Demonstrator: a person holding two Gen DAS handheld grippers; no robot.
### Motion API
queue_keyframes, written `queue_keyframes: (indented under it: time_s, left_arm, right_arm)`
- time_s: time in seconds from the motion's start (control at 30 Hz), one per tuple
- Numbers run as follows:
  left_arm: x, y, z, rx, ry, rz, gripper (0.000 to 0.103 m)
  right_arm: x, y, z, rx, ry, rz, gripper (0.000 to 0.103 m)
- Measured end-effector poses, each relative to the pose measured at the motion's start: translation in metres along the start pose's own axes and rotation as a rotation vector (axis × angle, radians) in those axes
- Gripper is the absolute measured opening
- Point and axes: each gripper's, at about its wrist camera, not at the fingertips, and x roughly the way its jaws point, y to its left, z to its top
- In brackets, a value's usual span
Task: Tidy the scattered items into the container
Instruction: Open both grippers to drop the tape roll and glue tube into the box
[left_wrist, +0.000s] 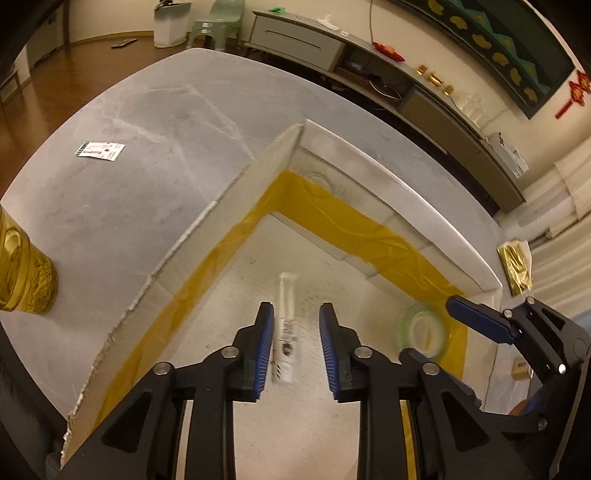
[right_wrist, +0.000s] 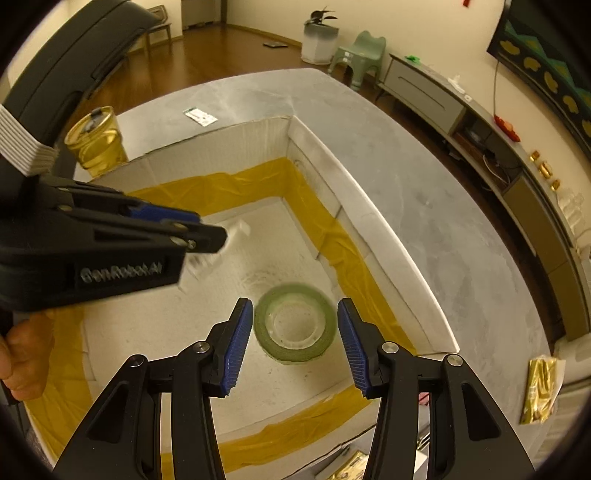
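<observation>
A white cardboard box (left_wrist: 207, 236) lined with yellow tape stands on the grey table (left_wrist: 155, 110). My left gripper (left_wrist: 296, 308) hangs open over the box floor. A slim white tube-like item (left_wrist: 286, 332), blurred, lies between its fingers and close to the left one, with a gap on the other side. In the right wrist view my right gripper (right_wrist: 295, 301) is open above a green tape roll (right_wrist: 295, 325) inside the box (right_wrist: 388, 236). The roll (left_wrist: 424, 330) also shows in the left wrist view, beside a blue finger (left_wrist: 476, 319) of the right gripper.
On the table outside the box lie a green-and-white sachet (left_wrist: 100, 150), a golden jar (left_wrist: 22, 273) and a gold foil packet (left_wrist: 515, 267). A second gold packet (right_wrist: 351, 467) sits at the box's near side. A hand (right_wrist: 26, 362) holds the left gripper (right_wrist: 212, 236).
</observation>
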Motion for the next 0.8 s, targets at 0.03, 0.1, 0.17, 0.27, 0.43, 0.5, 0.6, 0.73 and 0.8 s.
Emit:
queue_keyframes:
  time_s: [0.03, 0.1, 0.17, 0.27, 0.43, 0.5, 0.6, 0.73, 0.8]
  left_arm:
    - [-0.002, 0.001, 0.000, 0.001, -0.007, -0.002, 0.028]
    - [-0.006, 0.002, -0.002, 0.002, -0.011, -0.007, 0.029]
    - [-0.011, 0.003, -0.005, 0.006, -0.017, -0.010, 0.029]
    - [-0.019, 0.006, -0.009, 0.006, -0.023, -0.018, 0.029]
    - [-0.038, 0.006, -0.018, 0.021, -0.044, -0.019, 0.029]
    - [-0.046, 0.008, -0.023, 0.025, -0.053, -0.014, 0.029]
    - [-0.055, 0.009, -0.031, 0.029, -0.058, 0.003, 0.029]
    - [-0.070, 0.004, -0.045, 0.060, -0.076, 0.024, 0.029]
    - [-0.078, 0.000, -0.052, 0.084, -0.089, 0.031, 0.029]
  right_arm:
    - [0.000, -0.001, -0.001, 0.007, 0.000, 0.005, 0.057]
    - [0.000, -0.004, -0.002, 0.018, -0.002, 0.006, 0.058]
    - [-0.001, -0.006, -0.003, 0.031, -0.003, 0.011, 0.058]
    - [-0.007, -0.007, -0.005, 0.055, -0.008, 0.018, 0.058]
    - [-0.018, -0.002, -0.012, 0.077, -0.012, 0.034, 0.058]
    - [-0.023, 0.004, -0.015, 0.074, -0.012, 0.033, 0.058]
    - [-0.029, 0.012, -0.022, 0.070, -0.013, 0.028, 0.058]
    - [-0.041, 0.021, -0.033, 0.072, -0.016, 0.023, 0.058]
    - [-0.049, 0.025, -0.040, 0.073, -0.022, 0.020, 0.058]
